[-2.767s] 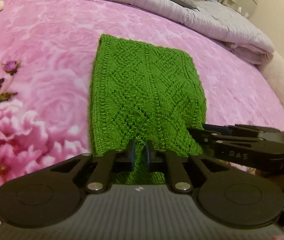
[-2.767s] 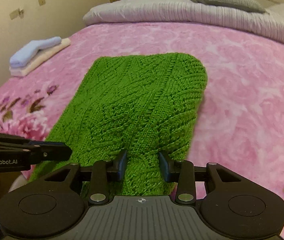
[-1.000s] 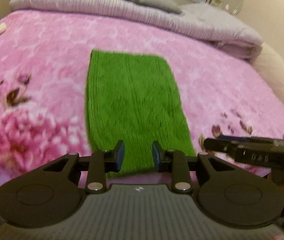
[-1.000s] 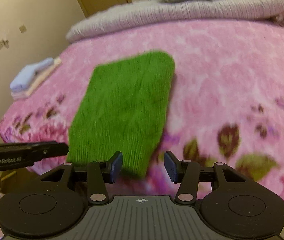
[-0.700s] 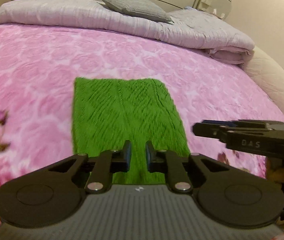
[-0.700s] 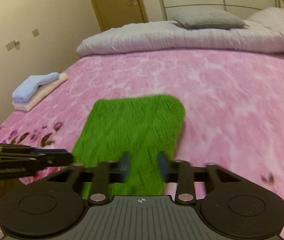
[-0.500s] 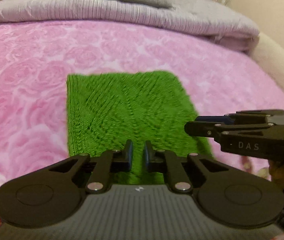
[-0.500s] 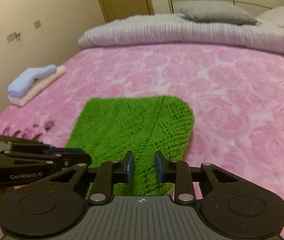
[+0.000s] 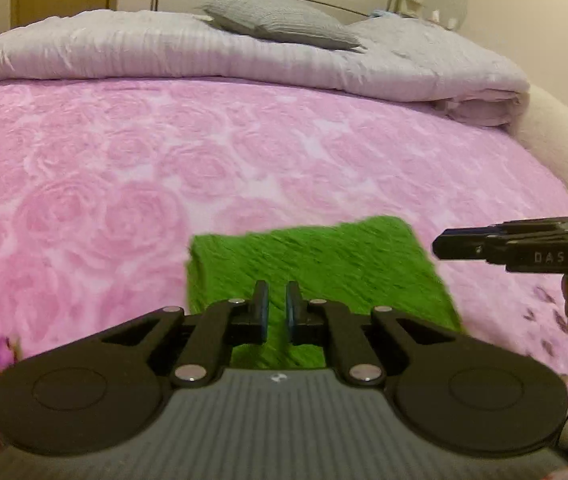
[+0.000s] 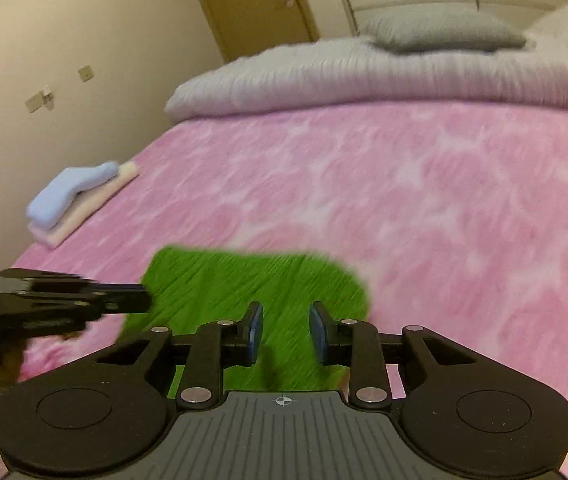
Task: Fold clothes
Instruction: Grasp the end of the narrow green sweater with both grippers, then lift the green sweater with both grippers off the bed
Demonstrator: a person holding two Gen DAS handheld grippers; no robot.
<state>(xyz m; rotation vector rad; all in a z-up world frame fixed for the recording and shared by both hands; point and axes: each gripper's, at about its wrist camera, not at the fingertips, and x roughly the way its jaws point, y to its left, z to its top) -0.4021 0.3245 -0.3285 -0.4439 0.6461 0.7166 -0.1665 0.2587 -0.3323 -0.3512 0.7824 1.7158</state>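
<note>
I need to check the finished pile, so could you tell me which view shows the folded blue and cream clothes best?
The right wrist view: the folded blue and cream stack lies near the left edge of the pink bedspread, slightly blurred. The left wrist view does not show it at all.

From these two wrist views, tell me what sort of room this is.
A bedroom, most likely. A wide bed with a pink rose-patterned blanket fills both views, a grey pillow lies on a rolled pale quilt at its head, and a wooden door stands behind.

Bedroom: bed [image 9: 244,152], pillow [image 9: 280,26], duvet [image 10: 364,80].
</note>
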